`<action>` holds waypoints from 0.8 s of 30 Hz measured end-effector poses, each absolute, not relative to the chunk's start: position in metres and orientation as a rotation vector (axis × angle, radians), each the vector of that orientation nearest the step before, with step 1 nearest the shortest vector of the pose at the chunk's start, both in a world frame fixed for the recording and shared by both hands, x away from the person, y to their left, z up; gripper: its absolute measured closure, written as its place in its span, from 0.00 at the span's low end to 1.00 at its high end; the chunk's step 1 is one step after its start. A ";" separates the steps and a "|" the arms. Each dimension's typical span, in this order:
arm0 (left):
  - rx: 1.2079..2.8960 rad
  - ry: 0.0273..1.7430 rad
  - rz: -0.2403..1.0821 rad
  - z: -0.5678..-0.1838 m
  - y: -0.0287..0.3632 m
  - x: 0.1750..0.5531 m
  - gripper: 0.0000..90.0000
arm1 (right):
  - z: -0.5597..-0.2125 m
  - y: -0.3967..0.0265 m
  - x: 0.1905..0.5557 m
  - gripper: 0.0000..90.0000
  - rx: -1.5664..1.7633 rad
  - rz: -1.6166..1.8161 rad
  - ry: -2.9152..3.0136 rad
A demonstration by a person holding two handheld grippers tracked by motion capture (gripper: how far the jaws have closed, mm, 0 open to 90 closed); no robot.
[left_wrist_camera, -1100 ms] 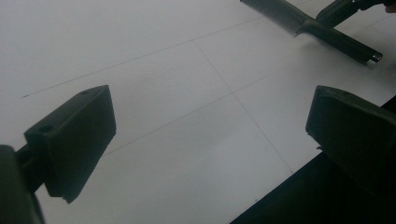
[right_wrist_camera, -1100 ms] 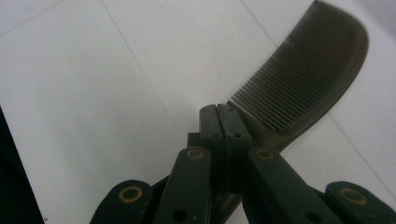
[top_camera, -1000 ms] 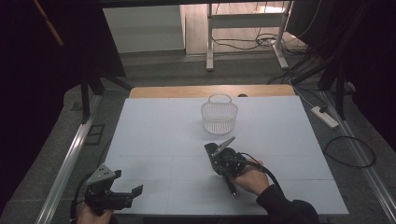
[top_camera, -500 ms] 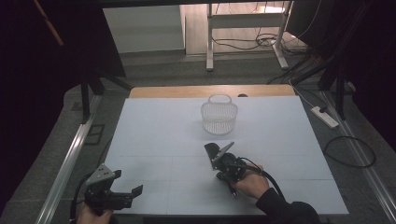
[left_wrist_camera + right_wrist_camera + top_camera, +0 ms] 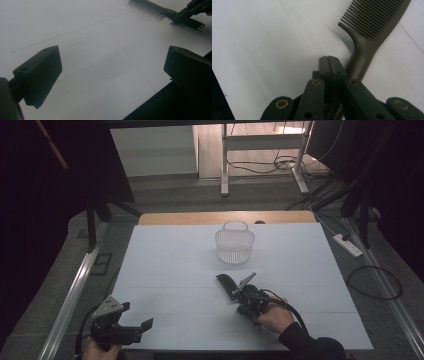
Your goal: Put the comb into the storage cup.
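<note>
Right gripper (image 5: 329, 61) has its jaws pressed together over the comb (image 5: 372, 27) handle. From my high view I can't see teeth; the right gripper view shows them. Comb lies on the table (image 5: 165, 270), near the basket (image 5: 234, 245), long axis running away from me up-left.

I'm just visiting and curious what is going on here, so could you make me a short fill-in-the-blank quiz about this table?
1. The dark thing lying by the right gripper is a ____.
2. The jaws of the left gripper stand ____.
3. The white basket stands ____ from the person than the comb.
4. The right gripper's jaws are ____.

Missing words: comb; open; farther; shut
</note>
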State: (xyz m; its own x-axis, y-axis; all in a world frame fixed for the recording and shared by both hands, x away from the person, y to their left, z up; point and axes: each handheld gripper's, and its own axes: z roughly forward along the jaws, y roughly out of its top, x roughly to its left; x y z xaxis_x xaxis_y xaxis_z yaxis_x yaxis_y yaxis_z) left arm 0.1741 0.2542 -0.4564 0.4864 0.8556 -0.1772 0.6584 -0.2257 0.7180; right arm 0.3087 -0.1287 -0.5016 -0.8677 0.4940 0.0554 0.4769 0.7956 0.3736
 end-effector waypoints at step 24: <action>1.967 1.251 0.327 -0.456 0.254 0.174 0.03 | -0.497 -0.160 0.327 0.99 0.901 0.566 2.875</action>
State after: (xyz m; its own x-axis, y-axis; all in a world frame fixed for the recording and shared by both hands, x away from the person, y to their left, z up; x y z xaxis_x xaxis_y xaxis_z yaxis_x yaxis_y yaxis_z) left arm 0.1742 0.2544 -0.4565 0.4856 0.8556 -0.1791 0.6588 -0.2236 0.7183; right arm 0.3270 -0.1600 -0.4967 -0.8246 0.5646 0.0369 0.5365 0.7595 0.3680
